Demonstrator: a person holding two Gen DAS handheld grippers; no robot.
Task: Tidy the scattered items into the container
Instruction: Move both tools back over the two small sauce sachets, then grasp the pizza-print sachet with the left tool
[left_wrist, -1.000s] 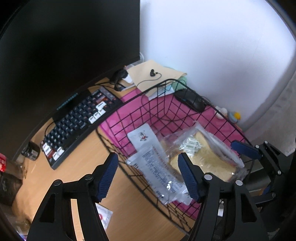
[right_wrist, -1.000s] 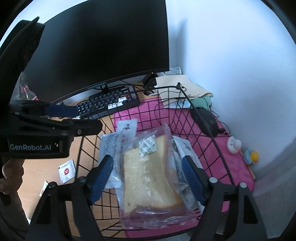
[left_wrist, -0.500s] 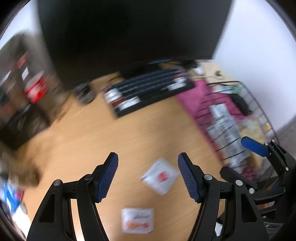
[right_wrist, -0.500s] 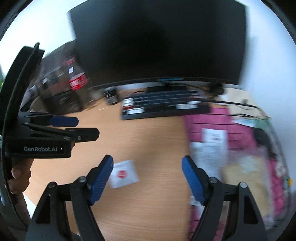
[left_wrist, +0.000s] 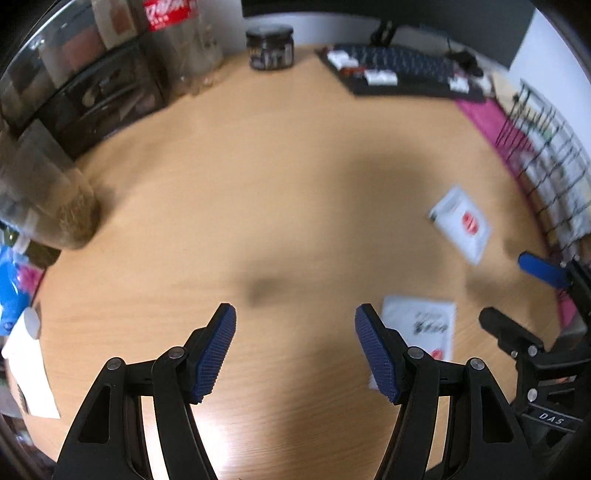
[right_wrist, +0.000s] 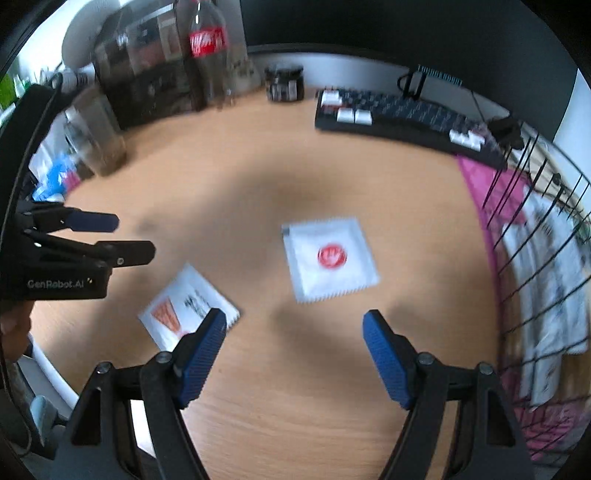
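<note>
Both grippers hover over the wooden desk, and both are empty: the left gripper has its blue pads spread wide over bare wood, the right gripper just as wide apart, nothing between them. The wire basket at the desk's right edge already holds several packets, blurred but clearly inside its mesh. Two items are left outside it. The white sachet with the red round logo lies flat on the desk a little left of the basket. The white sachet with orange print lies farther left of the basket, near the front edge. By my reckoning most of the tidying is done, with two pickups to go
</note>
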